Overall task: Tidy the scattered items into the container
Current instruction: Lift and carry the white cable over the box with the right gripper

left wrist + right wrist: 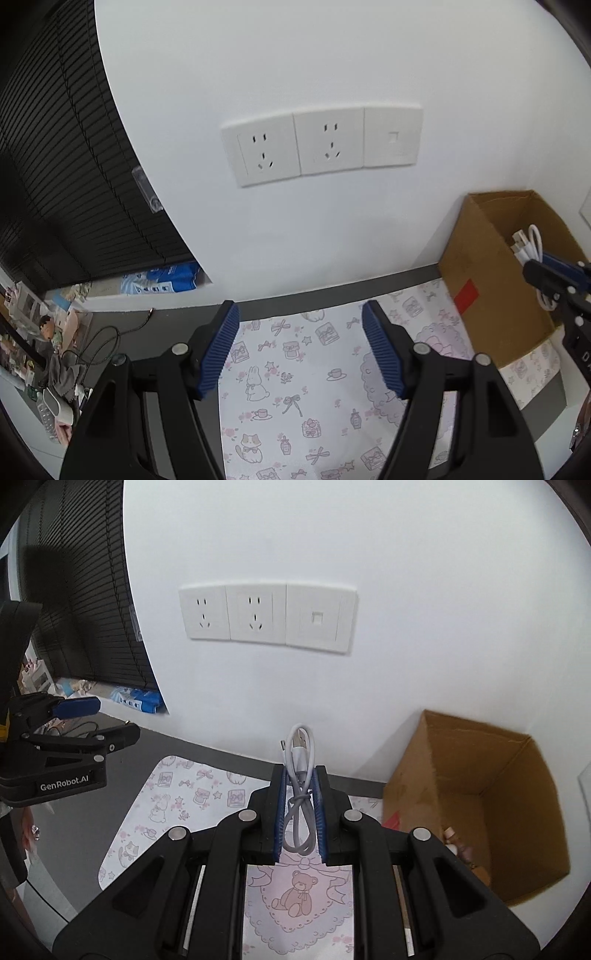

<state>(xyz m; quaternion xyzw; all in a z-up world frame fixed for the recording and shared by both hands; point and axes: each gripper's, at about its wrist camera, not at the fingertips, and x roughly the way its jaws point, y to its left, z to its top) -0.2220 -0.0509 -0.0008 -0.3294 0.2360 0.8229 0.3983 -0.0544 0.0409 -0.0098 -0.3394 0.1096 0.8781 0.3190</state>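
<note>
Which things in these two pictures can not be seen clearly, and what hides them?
- Contents of the brown cardboard box: right wrist view, mostly behind the box's near wall; only small blurred items show.
- Bundled white USB cable: its middle sits between the right gripper pads.
- Right gripper in the left wrist view: cut off by the right edge.

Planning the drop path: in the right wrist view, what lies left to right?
Left tongs → patterned mat → right tongs shut on the white USB cable → cardboard box.
</note>
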